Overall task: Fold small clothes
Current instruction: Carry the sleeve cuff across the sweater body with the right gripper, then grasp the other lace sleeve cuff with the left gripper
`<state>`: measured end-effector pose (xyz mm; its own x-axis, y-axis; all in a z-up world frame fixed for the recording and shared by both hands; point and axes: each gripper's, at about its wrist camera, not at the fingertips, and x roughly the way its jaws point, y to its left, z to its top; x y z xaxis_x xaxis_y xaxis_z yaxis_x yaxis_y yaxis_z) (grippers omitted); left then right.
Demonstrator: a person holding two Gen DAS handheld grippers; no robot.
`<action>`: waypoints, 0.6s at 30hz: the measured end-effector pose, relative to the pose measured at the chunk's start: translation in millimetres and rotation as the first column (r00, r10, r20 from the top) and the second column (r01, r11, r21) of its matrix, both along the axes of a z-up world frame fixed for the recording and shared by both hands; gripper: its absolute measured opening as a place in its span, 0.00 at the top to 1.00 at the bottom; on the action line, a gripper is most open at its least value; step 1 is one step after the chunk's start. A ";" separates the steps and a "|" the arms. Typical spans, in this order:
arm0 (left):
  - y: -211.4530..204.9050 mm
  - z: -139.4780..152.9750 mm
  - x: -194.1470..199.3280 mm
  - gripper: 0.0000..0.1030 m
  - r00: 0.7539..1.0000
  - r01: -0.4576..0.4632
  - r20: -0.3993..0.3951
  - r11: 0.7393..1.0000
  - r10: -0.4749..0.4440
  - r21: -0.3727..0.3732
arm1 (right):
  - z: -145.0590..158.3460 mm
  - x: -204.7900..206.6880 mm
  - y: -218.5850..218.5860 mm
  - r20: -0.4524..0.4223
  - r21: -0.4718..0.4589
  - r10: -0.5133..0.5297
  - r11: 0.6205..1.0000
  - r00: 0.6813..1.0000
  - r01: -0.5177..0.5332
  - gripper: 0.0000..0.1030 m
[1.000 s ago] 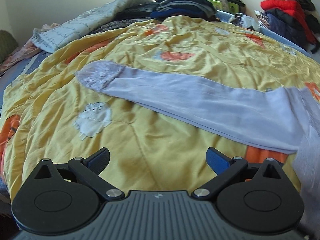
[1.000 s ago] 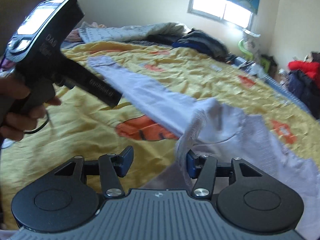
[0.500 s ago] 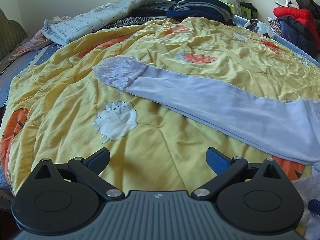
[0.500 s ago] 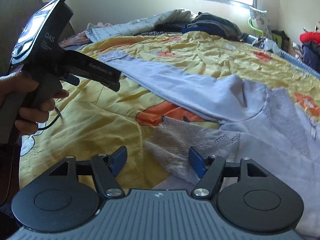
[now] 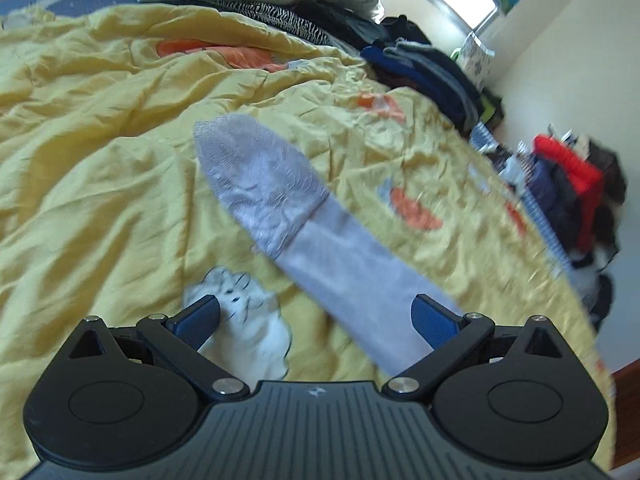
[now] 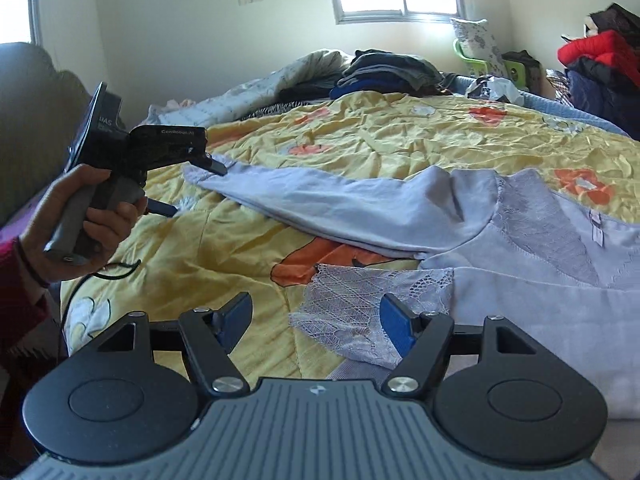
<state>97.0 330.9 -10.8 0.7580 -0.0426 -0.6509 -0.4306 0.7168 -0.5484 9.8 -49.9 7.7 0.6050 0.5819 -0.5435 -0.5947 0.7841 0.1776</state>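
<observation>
Now we have the top [image 6: 540,280] spread on the quilt [image 6: 360,128], its sleeve [image 5: 312,232] running lengthwise away from our left gripper [image 5: 316,316], nearest it; the cuff [image 5: 256,176] lies ahead. Both grippers gape empty, the right gripper [image 6: 316,320] over lace.

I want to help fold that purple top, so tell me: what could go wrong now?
1. The left gripper has its jaws open near the long sleeve. It might pinch the crumpled yellow quilt along with the sleeve.
2. The lace cuff between the right gripper's open jaws looks thin and holey, so it could snag.
3. The quilt is bumpy, so the fold may come out crooked.
</observation>
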 end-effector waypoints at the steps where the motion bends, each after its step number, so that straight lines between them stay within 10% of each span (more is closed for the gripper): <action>1: 5.0 -2.6 2.2 0.01 1.000 0.003 0.031 0.999 -0.002 -0.042 | 0.7 0.2 -1.3 -0.004 0.010 -0.007 1.000 1.000 0.007 0.31; 6: 33.2 -26.2 10.9 0.01 0.975 -0.014 0.210 0.962 0.074 -0.272 | 2.1 -0.6 -8.4 -0.011 0.035 -0.049 0.998 0.999 0.049 0.28; 11: 49.4 -28.4 31.8 0.14 0.966 -0.031 0.233 0.946 0.111 -0.323 | 2.7 -1.3 -18.4 -0.020 0.052 -0.092 0.994 0.996 0.093 0.28; 15: 56.6 -39.1 46.3 0.69 0.979 -0.074 0.150 0.927 0.138 -0.368 | 3.7 -3.1 -29.5 -0.023 0.067 -0.133 0.989 0.991 0.134 0.28; 18: 58.3 -44.1 49.4 0.90 0.983 -0.102 0.106 0.927 0.150 -0.362 | 5.1 -5.6 -40.1 -0.023 0.074 -0.161 0.984 0.987 0.162 0.28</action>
<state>146.4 389.2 -54.9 0.8487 -0.1505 -0.5071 -0.4129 0.4106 -0.8130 4.2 -90.0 12.8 0.6853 0.5170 -0.5129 -0.4579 0.8536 0.2485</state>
